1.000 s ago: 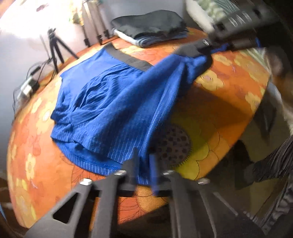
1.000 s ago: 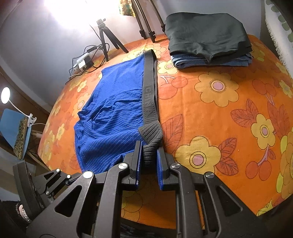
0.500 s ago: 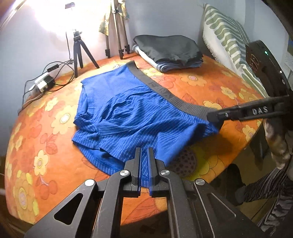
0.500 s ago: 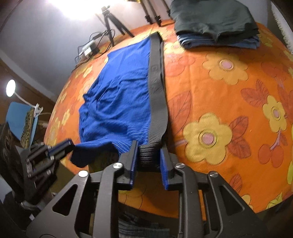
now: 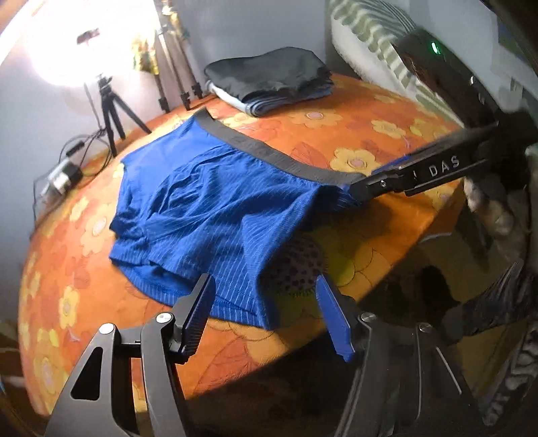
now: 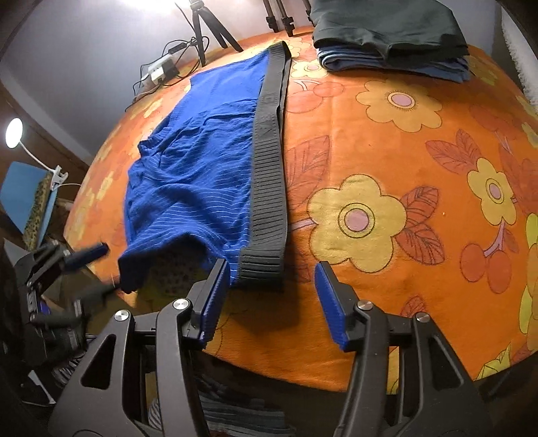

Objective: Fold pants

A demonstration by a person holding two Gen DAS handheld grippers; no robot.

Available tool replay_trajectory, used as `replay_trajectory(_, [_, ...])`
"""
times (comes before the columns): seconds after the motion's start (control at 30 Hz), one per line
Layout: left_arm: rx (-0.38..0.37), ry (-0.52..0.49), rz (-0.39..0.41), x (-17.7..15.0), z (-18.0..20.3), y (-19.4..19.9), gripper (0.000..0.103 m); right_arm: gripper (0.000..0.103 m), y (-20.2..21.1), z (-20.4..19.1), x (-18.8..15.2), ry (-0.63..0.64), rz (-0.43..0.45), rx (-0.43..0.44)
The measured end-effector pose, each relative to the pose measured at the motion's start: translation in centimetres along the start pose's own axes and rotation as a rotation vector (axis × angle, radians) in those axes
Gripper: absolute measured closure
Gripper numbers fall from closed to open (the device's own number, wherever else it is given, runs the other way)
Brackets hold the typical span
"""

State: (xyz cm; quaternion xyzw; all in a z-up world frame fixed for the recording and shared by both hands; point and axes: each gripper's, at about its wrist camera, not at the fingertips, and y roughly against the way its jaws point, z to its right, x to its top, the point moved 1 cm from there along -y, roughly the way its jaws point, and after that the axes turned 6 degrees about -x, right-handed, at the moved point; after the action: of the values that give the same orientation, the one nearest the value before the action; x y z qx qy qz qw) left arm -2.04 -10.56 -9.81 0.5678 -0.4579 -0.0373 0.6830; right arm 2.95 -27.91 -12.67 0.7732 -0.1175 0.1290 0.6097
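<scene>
Blue striped shorts (image 5: 208, 208) with a grey waistband (image 5: 269, 154) lie spread flat on the orange flowered bedspread (image 5: 386, 111). My left gripper (image 5: 265, 309) is open and empty, just in front of the shorts' near leg hem. In the right wrist view the shorts (image 6: 201, 168) lie with the waistband (image 6: 269, 161) running away from me. My right gripper (image 6: 269, 299) is open and empty, just short of the waistband's near end. The right gripper also shows in the left wrist view (image 5: 413, 174), and the left gripper in the right wrist view (image 6: 84, 265).
A stack of folded dark clothes (image 5: 269, 80) (image 6: 390, 30) lies at the far side of the bed. Tripods (image 5: 107, 111) and a power strip with cables (image 5: 64, 174) stand beyond the far edge. A striped pillow (image 5: 370, 37) is at the right.
Both grippers were shut on the shorts, left on the leg hem and right on the waistband end. Both have opened and let go, and the shorts now lie flat.
</scene>
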Motion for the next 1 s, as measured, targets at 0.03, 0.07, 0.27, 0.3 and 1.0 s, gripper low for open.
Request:
replay_trajectory(0.03, [0.017,-0.005,-0.011,0.0,0.1,-0.4,0.04,0.048,0.0,-0.3,0.0,0.019,0.003,-0.007])
replay_trajectory(0.07, [0.031,-0.002,-0.022,0.1,0.1,-0.9,0.043,0.048,0.0,-0.6,-0.1,0.033,0.006,-0.015])
replay_trajectory(0.27, [0.039,0.028,-0.066,-0.1,-1.3,-2.7,0.097,0.048,0.6,-1.9,-0.3,0.151,0.047,-0.115])
replay_trajectory(0.3, [0.03,0.042,-0.063,-0.1,-1.6,-2.5,0.097,0.048,0.8,-2.2,-0.2,0.175,0.061,-0.13])
replay_trajectory(1.0, [-0.017,0.141,0.016,1.7,-5.6,0.1,0.1,0.073,-0.5,-6.0,-1.0,0.618,0.081,-0.209])
